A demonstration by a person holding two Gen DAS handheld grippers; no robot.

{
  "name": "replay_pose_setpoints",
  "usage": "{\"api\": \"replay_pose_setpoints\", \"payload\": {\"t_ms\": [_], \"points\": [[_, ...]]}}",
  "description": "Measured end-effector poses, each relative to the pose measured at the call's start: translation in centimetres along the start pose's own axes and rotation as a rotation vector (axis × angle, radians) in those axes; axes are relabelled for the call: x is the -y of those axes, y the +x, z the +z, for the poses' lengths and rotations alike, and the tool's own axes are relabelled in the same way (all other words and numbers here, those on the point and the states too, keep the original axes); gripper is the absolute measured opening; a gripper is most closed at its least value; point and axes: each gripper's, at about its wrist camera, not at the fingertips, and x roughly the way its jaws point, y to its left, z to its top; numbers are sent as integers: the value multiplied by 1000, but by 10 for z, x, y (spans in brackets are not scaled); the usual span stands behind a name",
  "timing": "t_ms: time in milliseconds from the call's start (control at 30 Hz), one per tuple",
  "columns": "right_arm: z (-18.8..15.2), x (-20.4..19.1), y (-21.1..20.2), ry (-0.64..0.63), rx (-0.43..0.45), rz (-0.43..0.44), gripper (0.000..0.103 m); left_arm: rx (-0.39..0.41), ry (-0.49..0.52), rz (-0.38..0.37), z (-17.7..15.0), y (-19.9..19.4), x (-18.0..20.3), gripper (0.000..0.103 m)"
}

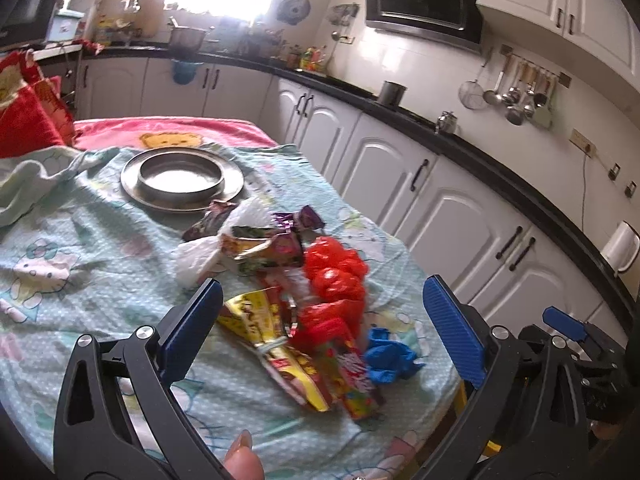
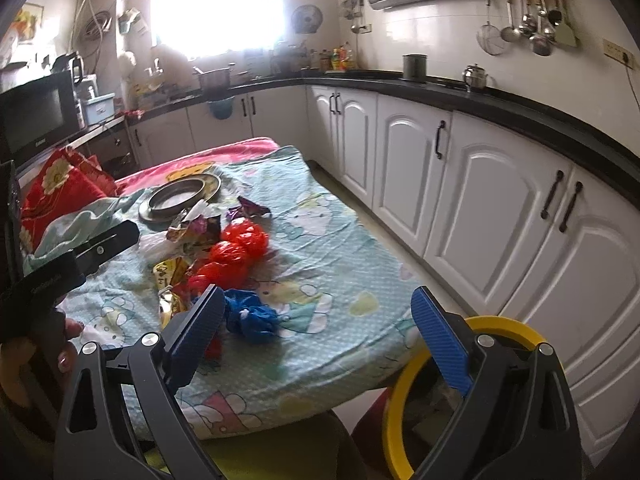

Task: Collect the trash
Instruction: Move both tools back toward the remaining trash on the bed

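Observation:
A heap of trash lies on a table under a pale blue cartoon cloth (image 1: pixel 80 248). It holds red plastic bags (image 1: pixel 336 272), a crumpled blue bag (image 1: pixel 388 356), yellow and red snack wrappers (image 1: pixel 280 340), purple wrappers (image 1: pixel 216 218) and a white bag (image 1: pixel 200 256). My left gripper (image 1: pixel 324 312) hovers open above the wrappers, holding nothing. My right gripper (image 2: pixel 316 316) stands open near the table's front edge, the blue bag (image 2: pixel 252 316) just past its left finger. The red bags (image 2: pixel 236 252) lie beyond it.
A round metal tray with a ring (image 1: pixel 182 178) sits behind the heap. A yellow-rimmed bin (image 2: pixel 400 400) stands below the table's near right corner. White cabinets under a black counter (image 2: pixel 500 104) run along the right. Red cushions (image 1: pixel 28 116) lie at the left.

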Motion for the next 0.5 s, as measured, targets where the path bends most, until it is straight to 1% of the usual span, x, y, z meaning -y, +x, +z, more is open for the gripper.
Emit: {"api": "replay_pose_setpoints", "payload": {"t_ms": [233,500], "points": [[3,-16,22,-37,-33,18,92,-19,-30,40,0,10,-25,92],[5,-26,43,-72,-54,42,92,-57,-59,67,-4,26,-49,92]]}}
